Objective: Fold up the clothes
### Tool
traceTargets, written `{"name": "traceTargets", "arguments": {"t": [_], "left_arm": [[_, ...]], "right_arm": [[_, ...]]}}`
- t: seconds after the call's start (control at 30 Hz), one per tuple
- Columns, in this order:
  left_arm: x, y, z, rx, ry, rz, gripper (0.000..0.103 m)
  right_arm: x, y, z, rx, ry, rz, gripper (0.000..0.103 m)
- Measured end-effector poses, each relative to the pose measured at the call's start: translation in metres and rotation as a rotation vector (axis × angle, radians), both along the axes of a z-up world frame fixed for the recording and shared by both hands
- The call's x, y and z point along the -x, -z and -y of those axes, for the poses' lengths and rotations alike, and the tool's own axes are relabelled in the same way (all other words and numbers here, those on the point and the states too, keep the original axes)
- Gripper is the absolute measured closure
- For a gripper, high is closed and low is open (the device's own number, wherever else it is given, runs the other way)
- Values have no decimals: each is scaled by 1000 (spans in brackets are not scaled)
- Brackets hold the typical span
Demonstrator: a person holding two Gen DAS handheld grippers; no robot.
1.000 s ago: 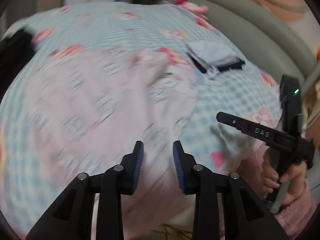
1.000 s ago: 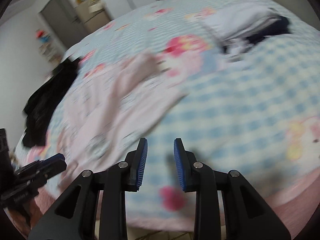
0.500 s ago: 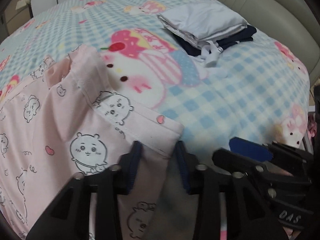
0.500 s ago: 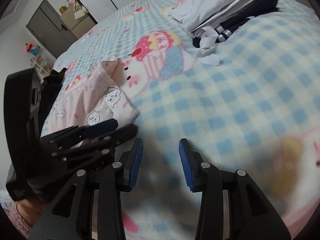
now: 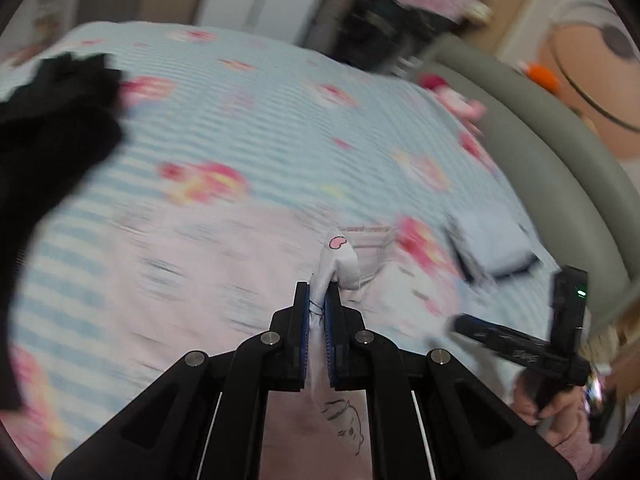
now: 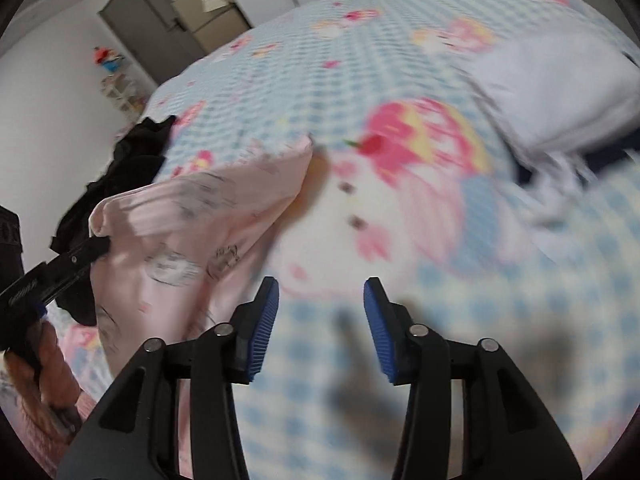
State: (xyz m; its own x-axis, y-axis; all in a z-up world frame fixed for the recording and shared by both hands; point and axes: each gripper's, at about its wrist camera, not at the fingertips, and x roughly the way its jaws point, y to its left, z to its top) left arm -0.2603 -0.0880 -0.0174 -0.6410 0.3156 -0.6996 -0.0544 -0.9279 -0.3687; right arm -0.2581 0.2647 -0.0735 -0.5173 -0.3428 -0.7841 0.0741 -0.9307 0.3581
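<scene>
Pink cotton garment printed with little cartoon faces (image 5: 208,264) lies spread over the blue-and-white checked bedspread (image 5: 280,120), filling the lower middle of my left wrist view. My left gripper (image 5: 317,308) has just been closing and now pinches a bunched corner of that cloth, which rises as a small peak above the pads. In the right wrist view the same garment (image 6: 208,220) sits at centre left, its long axis running from lower left towards the middle, with one edge drawn up where the left gripper holds it at far left. My right gripper (image 6: 320,316) has just been opening; its pads stand wide apart with nothing between them, over bare bedspread just right of the cloth's near edge. I judge the right hand is nearest that free edge. A stack of folded grey and navy clothes (image 6: 560,92) lies upper right, a crumpled black garment (image 6: 116,184) at far left, leaving open bedspread between.
</scene>
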Motion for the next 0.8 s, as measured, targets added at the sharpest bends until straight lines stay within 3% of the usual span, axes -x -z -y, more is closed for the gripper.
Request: {"name": "traceTargets", "arguments": {"t": [0.17, 0.3, 0.47, 0.6, 0.7, 0.73, 0.77, 0.8], "left_arm": [[29, 32, 69, 28, -74, 63, 96], [41, 68, 87, 32, -84, 119, 96], [46, 91, 94, -7, -77, 117, 96], [50, 84, 91, -13, -48, 68, 96], [57, 80, 89, -5, -34, 58, 95], [60, 79, 88, -2, -31, 59, 95], [63, 79, 88, 1, -27, 60, 95], [65, 78, 87, 4, -24, 61, 95]], "right_arm": [[46, -1, 35, -11, -51, -22, 57], [79, 13, 57, -62, -95, 14, 57], [114, 24, 82, -112, -157, 6, 56], [147, 41, 105, -159, -195, 19, 36], [163, 60, 117, -167, -227, 57, 30], [164, 64, 118, -163, -226, 57, 31], [163, 64, 119, -149, -228, 49, 40], [161, 62, 118, -123, -232, 31, 65]]}}
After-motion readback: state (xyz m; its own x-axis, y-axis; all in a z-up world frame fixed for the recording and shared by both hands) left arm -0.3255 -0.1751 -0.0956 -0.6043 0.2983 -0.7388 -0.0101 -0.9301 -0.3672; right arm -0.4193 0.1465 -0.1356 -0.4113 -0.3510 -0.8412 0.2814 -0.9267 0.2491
